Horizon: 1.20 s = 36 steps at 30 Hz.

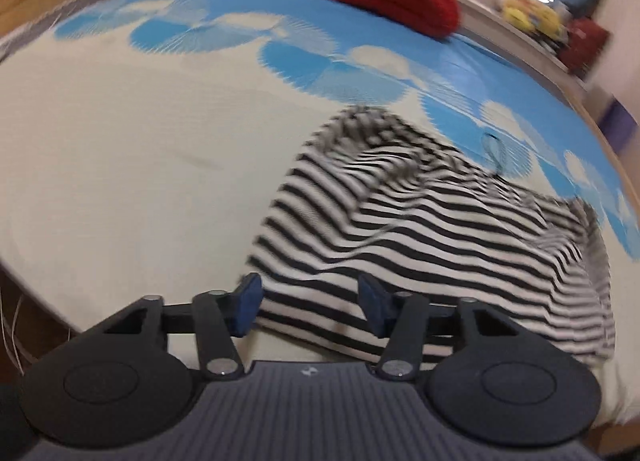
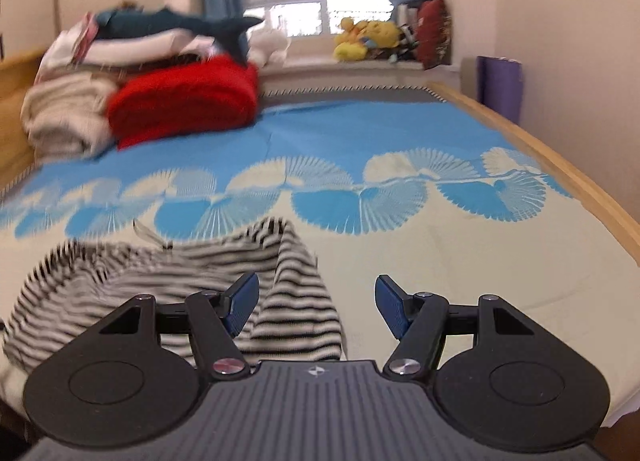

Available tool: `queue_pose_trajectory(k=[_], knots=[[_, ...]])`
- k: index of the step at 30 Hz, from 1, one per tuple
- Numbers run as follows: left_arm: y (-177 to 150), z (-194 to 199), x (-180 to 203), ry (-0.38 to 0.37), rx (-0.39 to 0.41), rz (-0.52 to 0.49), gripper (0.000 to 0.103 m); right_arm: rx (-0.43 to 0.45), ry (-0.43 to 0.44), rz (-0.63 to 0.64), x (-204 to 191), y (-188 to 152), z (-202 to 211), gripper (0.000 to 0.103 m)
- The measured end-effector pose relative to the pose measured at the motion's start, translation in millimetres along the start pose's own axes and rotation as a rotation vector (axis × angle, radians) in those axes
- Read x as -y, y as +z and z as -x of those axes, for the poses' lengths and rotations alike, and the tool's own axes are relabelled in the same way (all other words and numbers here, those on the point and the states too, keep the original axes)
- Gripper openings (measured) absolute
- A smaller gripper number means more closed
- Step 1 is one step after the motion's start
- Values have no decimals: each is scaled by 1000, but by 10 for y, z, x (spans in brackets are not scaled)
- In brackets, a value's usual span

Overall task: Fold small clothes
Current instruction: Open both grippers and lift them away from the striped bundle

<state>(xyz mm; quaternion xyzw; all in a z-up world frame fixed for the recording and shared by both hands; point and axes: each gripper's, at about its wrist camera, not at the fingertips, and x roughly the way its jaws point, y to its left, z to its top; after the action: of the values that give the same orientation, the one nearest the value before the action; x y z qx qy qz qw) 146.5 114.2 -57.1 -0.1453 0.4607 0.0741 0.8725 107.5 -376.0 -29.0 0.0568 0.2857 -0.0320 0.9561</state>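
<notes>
A black-and-white striped garment lies rumpled on the cream part of the bedspread. My left gripper hovers over its near left corner with the jaws apart; striped cloth shows between the blue pads, which do not press on it. In the right wrist view the same garment spreads to the lower left, with a raised fold at its right edge. My right gripper stands open over that right edge, its left pad above the cloth and its right pad above bare bedspread.
A folded red blanket and a pile of pale bedding sit at the bed's far left. The wooden bed frame runs along the right. Plush toys line the windowsill and a purple roll stands by the wall.
</notes>
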Motion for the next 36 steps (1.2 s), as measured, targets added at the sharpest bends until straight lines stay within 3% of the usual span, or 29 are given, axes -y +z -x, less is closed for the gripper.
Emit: queue_pose_trajectory(k=[2, 5, 13, 22, 27, 36], knots=[[29, -31, -134, 12, -28, 65, 44, 1, 8, 3, -10, 12, -3, 66], [47, -114, -283, 6, -79, 166, 44, 2, 10, -25, -4, 38, -20, 66], [-12, -188, -221, 44, -106, 159, 44, 2, 21, -29, -28, 57, -42, 66], [-30, -225, -220, 19, -127, 180, 44, 1, 19, -17, -47, 50, -52, 66], [-47, -315, -273, -53, -179, 265, 50, 0, 17, -8, -51, 45, -54, 66], [-84, -562, -414, -53, -221, 413, 55, -1, 11, 11, -79, 29, -53, 66]])
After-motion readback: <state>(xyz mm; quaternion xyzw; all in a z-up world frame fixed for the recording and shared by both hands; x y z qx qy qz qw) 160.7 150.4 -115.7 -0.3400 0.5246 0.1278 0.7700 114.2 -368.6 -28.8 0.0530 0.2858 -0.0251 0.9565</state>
